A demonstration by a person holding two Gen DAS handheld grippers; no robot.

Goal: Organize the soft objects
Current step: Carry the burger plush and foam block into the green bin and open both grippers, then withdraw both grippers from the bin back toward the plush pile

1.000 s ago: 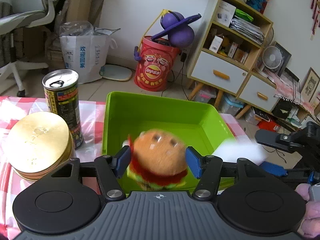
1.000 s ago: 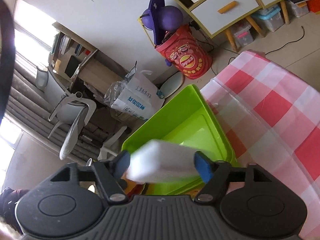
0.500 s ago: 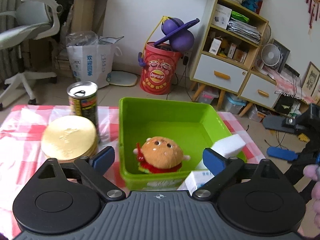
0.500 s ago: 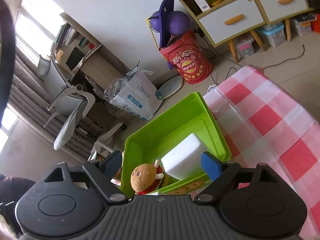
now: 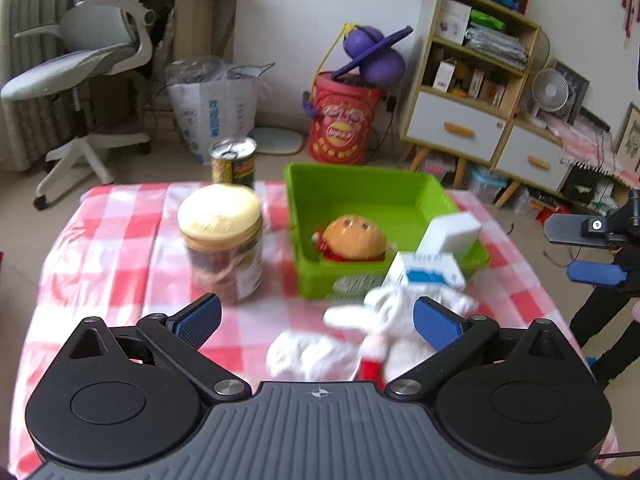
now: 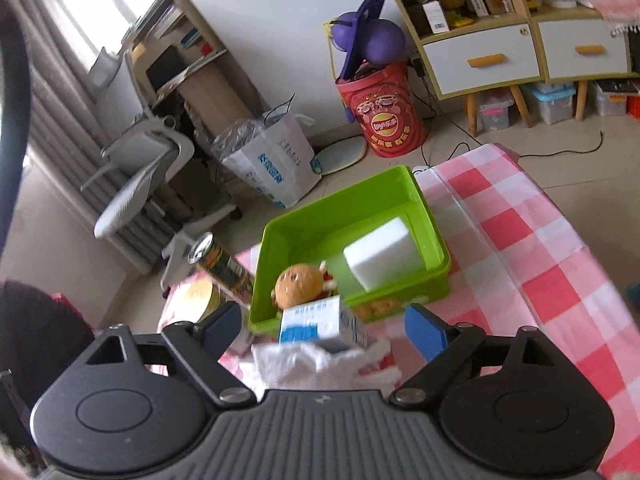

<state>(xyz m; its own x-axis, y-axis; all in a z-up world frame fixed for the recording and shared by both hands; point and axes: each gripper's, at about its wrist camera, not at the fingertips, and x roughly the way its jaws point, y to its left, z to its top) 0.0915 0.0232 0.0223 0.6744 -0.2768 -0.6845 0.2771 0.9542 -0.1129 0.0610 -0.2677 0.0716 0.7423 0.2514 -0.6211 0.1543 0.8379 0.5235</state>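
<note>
A green bin [image 5: 360,188] [image 6: 340,216] sits on the red-checked tablecloth. In it lie a plush burger [image 5: 354,238] [image 6: 298,282] and a white sponge block [image 5: 452,232] [image 6: 380,254]. A white plush toy [image 5: 360,340] [image 6: 316,364] lies on the cloth in front of the bin, beside a blue-and-white box [image 5: 426,272] [image 6: 316,320]. My left gripper [image 5: 316,318] is open and empty, pulled back above the plush toy. My right gripper [image 6: 324,324] is open and empty; it also shows at the right edge of the left wrist view [image 5: 588,252].
A jar with a gold lid [image 5: 222,240] and a drink can [image 5: 234,160] [image 6: 218,264] stand left of the bin. The table edge falls to the floor on the right. An office chair, a bag, a red tub and a shelf stand beyond.
Both grippers opened, dropping the burger and the sponge into the bin, then pulled back toward me. The white plush toy and the box have come into view.
</note>
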